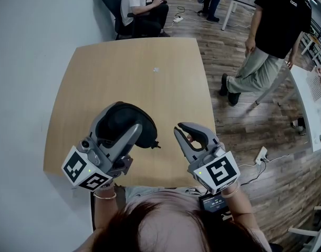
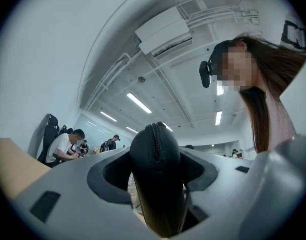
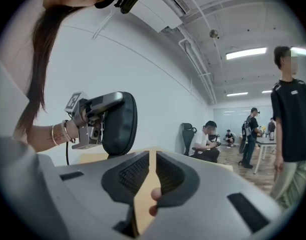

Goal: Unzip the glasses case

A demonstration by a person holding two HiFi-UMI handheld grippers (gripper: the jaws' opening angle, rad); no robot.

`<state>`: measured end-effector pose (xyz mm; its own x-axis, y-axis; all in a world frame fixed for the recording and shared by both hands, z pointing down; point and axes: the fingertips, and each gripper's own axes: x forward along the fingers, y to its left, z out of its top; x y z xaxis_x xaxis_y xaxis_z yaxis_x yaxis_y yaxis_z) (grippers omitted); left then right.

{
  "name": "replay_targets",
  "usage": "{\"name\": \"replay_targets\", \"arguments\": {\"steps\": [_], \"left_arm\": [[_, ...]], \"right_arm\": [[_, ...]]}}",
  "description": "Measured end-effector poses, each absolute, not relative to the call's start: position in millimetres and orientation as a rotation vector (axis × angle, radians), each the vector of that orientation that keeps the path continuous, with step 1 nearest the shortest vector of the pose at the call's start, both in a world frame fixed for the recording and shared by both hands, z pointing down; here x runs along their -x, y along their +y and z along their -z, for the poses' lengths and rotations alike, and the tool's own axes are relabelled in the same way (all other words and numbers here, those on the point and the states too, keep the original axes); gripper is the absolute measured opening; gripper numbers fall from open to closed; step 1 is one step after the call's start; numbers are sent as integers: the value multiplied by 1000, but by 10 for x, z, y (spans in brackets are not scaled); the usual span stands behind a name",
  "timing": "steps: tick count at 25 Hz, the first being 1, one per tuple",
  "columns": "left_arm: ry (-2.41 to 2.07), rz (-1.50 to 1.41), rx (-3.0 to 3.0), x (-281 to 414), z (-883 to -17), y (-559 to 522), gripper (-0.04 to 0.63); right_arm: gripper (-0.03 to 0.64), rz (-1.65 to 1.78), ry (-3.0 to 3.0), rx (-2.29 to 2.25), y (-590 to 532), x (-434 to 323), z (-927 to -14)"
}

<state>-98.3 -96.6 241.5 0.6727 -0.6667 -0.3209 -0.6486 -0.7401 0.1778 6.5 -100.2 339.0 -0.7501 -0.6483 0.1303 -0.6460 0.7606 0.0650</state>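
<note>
- Steadying seemed the step in hand: the black, rounded fabric glasses case (image 1: 121,121) was held up above the tan wooden worktop (image 1: 128,72), its zip (image 2: 154,134) apparently closed.
- The next move would call for pinching the small zip pull (image 1: 156,145).
- The left hand-held gripper (image 1: 131,133) was clamped on the case.
- The right hand-held gripper (image 1: 185,132) had its jaws nearly together, grasping nothing.

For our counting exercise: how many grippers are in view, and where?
2. The left gripper is over the table's near left, shut on the glasses case; the right gripper is beside it, jaws together, empty.
</note>
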Motion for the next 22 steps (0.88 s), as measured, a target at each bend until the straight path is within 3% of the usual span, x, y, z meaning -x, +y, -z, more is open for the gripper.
{"name": "replay_targets", "arguments": {"steps": [22], "left_arm": [[-1082, 635, -2821, 1004, -2329, -957, 253]], "right_arm": [[92, 15, -2853, -779, -788, 302, -3482]]}}
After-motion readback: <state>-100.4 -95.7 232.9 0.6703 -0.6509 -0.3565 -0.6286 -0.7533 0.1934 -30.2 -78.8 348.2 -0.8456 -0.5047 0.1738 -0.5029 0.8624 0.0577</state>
